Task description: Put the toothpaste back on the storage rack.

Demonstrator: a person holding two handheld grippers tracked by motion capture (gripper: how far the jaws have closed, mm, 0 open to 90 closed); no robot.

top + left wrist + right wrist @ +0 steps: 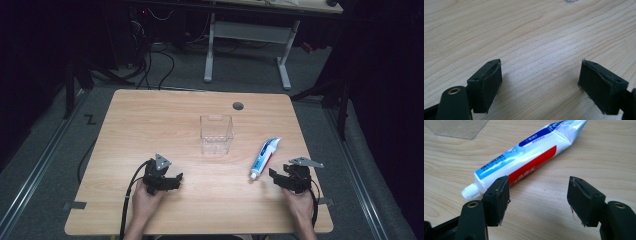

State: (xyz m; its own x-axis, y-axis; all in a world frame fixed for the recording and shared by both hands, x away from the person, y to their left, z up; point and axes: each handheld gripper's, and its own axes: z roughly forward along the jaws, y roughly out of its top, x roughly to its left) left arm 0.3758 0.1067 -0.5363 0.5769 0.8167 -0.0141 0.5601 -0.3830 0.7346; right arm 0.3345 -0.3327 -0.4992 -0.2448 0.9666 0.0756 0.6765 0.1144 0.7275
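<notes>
Two grippers sit low near the front edge of the counter (150, 107), each held in a hand. The right gripper (278, 177) is near the front right corner. Its jaws are wide apart and hold nothing. A tube (264, 157) lies flat just beside it, closer to the right edge, with its white cap (469, 192) close to one jaw but not touching. The left gripper (172, 181) is near the front left corner, released too, over bare wood. A clear box (216, 134) stands upright in the middle of the counter.
</notes>
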